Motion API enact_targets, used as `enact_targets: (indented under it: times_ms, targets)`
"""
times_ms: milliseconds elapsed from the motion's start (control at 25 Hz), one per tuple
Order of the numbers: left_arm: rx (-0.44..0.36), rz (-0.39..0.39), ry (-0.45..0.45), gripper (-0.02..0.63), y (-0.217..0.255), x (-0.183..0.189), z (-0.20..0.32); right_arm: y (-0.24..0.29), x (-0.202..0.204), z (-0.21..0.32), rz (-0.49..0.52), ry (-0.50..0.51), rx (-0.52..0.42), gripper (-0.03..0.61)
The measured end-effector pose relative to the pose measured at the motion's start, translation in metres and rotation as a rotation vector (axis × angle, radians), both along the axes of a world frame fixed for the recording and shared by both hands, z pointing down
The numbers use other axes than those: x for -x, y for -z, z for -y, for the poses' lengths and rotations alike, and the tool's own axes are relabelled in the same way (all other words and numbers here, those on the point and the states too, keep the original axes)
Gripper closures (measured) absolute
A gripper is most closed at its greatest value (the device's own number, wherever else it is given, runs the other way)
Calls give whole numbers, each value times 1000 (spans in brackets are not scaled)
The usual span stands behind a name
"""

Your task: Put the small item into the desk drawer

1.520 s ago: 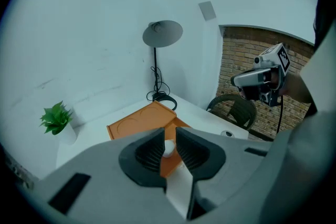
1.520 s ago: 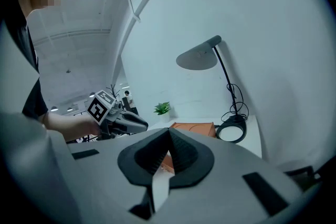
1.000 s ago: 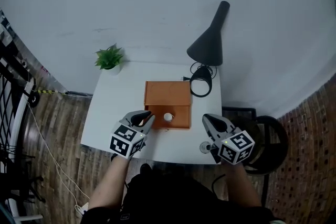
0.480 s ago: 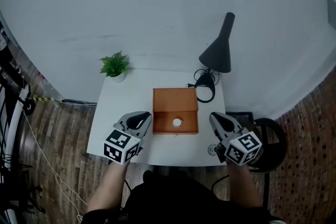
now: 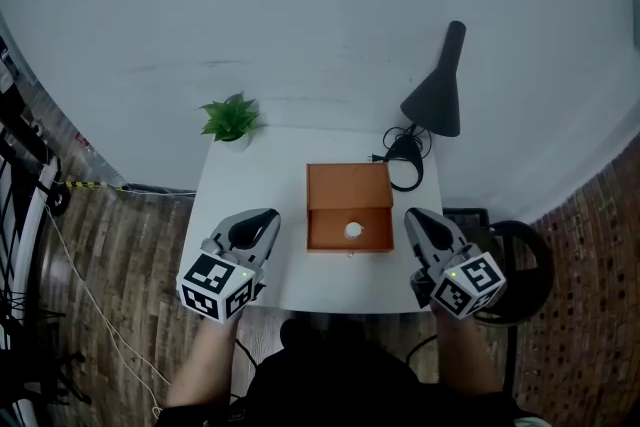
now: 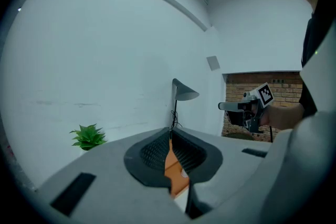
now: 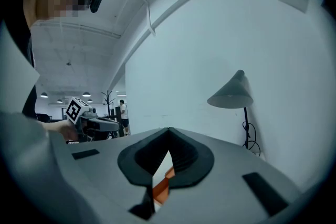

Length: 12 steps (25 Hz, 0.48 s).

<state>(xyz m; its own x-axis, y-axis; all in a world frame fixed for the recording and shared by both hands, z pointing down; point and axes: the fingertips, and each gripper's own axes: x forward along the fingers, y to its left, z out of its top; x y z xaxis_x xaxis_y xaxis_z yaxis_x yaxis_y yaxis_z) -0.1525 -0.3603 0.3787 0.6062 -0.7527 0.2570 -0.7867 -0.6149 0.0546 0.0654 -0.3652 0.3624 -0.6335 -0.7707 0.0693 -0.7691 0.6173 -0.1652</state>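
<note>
Small item: the small item [image 5: 353,231], white and round, lies inside the open drawer [image 5: 325,235], right of its middle. Neither gripper touches it.
Drawer: it is pulled out toward the near side of the orange box [image 5: 347,185], which sits mid-table. Its front wall stops short of the near edge of the table [image 5: 250,185].
Done: judging by where the item lies, the placing itself looks finished.
Left to do: at most pushing the drawer shut, if the task wants that; the drawer front is not yet pushed in.
Left gripper: the left gripper [image 5: 264,219] has just been closing its jaws, and the pads are now together with nothing between them. It hangs to the left of the drawer, clear of it.
Right gripper: the right gripper [image 5: 417,218] has its pads meeting at the tips, and it is empty. It hangs just right of the drawer, near the table's right edge.
Edges: the table's right edge is close to the right gripper, with a dark stool [image 5: 520,260] beyond it. The near edge lies under both hands.
Open room: there is bare tabletop to the left of the box and in front of the drawer. The far side is more crowded, with a plant [image 5: 231,118] at the far left corner, a lamp [image 5: 437,100] and a coiled cable [image 5: 405,153] at the far right.
</note>
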Motion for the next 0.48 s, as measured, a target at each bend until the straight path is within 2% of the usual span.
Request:
enact_targets:
  times_ms: [240,480]
  targets:
    - [-18,-27,77,591,4,28,5,6,5,-6,-37,35,-64,575]
    - [-22,-32,120,592,-2,35,13,6,-5,-1,-34,5,-56,575]
